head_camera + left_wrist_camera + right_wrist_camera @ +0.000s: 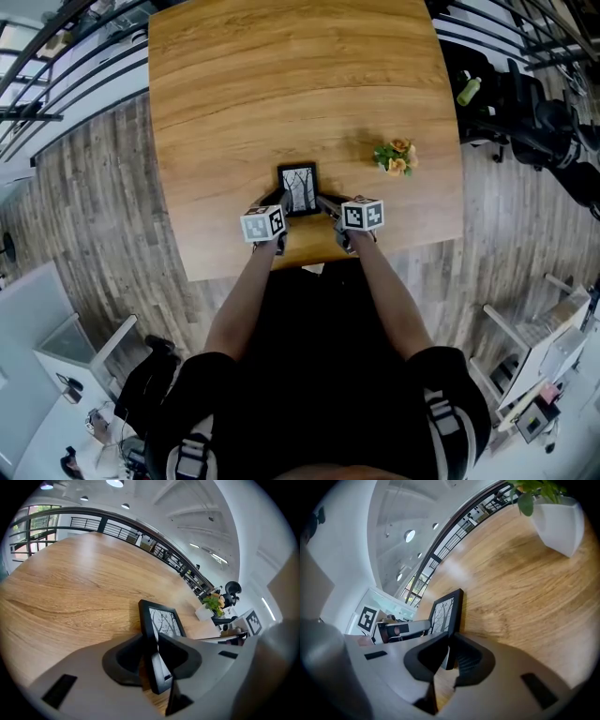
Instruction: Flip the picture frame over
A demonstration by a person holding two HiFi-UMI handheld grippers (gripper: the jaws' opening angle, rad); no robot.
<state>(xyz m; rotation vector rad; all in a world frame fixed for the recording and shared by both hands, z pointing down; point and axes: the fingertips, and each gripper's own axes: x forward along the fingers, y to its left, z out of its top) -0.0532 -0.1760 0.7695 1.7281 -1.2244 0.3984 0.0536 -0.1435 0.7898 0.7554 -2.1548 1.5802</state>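
Observation:
A small black picture frame with a bare-tree print faces up near the table's front edge. My left gripper is shut on its left border, and my right gripper is shut on its right border. In the left gripper view the picture frame stands tilted, its near corner raised between the gripper. In the right gripper view the picture frame rises edge-on from between the gripper. The other gripper's arm shows beyond the print.
A small white pot of green leaves and orange flowers sits on the wooden table to the right of the frame. The table's front edge runs just below the grippers. Chairs and railings surround the table.

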